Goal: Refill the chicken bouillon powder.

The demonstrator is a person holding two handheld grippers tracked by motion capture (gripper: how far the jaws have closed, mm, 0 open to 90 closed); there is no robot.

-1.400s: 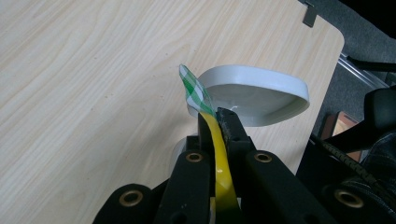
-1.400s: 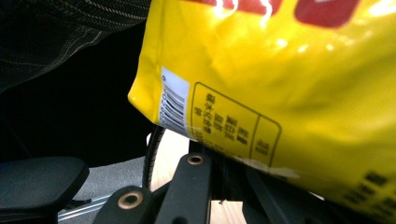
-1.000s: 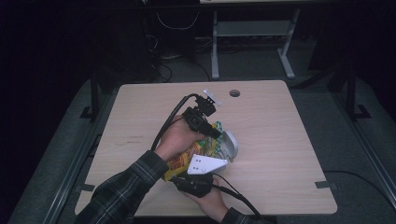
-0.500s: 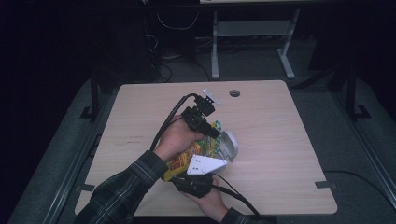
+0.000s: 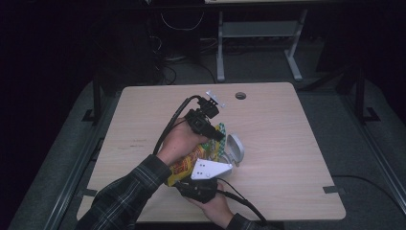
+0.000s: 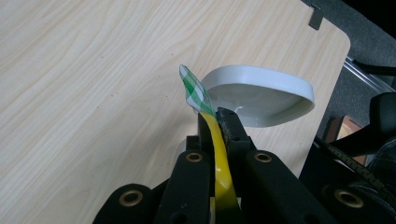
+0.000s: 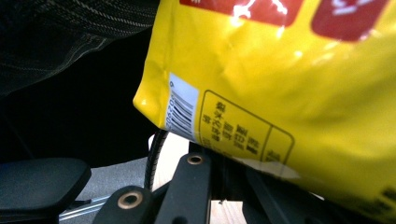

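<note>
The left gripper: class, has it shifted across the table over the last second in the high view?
No. The left gripper sits at the same spot relative to the table's round hole, fingers clamped on the yellow bag beside the grey bowl.

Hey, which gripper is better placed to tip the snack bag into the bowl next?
Probably left. The left gripper pinches the snack bag's top edge right beside the grey bowl, so it can steer the mouth over the rim. The right gripper is at the bag's bottom end, farther away.

It looked like a lab or office workroom: beyond the pale wooden desk (image 5: 287,143) with its cable hole (image 5: 240,96) lay grey carpet (image 5: 258,72), loose cables (image 5: 177,21) and a metal stand (image 5: 258,33).
</note>
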